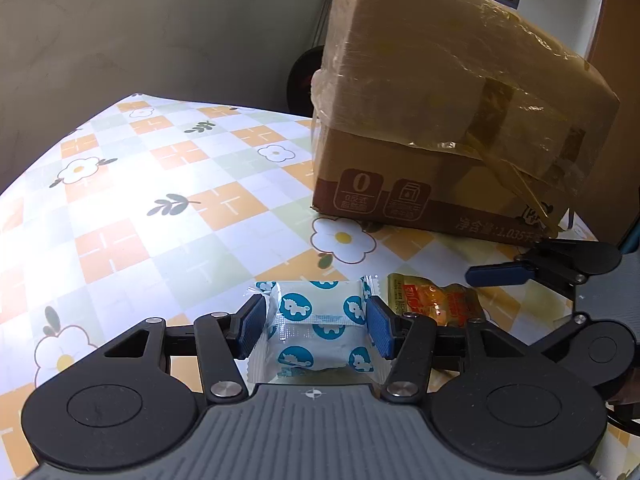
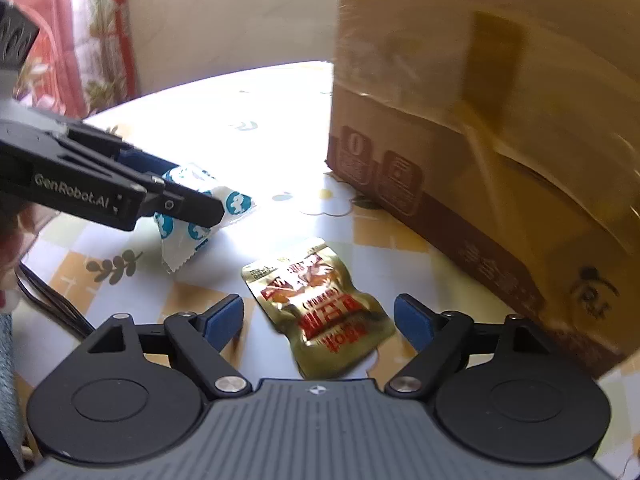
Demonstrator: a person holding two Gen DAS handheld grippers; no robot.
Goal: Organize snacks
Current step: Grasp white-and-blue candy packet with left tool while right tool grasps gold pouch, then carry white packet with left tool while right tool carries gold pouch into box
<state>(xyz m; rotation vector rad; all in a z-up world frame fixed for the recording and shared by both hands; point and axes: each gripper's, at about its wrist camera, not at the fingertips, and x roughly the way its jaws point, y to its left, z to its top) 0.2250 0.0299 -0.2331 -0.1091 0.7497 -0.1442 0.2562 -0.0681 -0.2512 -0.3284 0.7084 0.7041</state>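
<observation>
My left gripper [image 1: 316, 330] is shut on a white snack packet with blue unicorn dots [image 1: 320, 320], its blue pads pressing both sides. The right wrist view shows that packet [image 2: 200, 216] held in the left gripper [image 2: 192, 208], lifted slightly off the table. A gold and red snack pouch [image 2: 320, 312] lies flat on the tablecloth between the open fingers of my right gripper [image 2: 319, 320]. The pouch also shows in the left wrist view [image 1: 436, 300], with the right gripper [image 1: 504, 272] beside it.
A large taped cardboard box [image 1: 440, 112] stands on the table right behind the snacks, also in the right wrist view [image 2: 500, 140]. The checked flower tablecloth [image 1: 160, 200] stretches out to the left. A dark cable [image 2: 48, 304] lies at the left table edge.
</observation>
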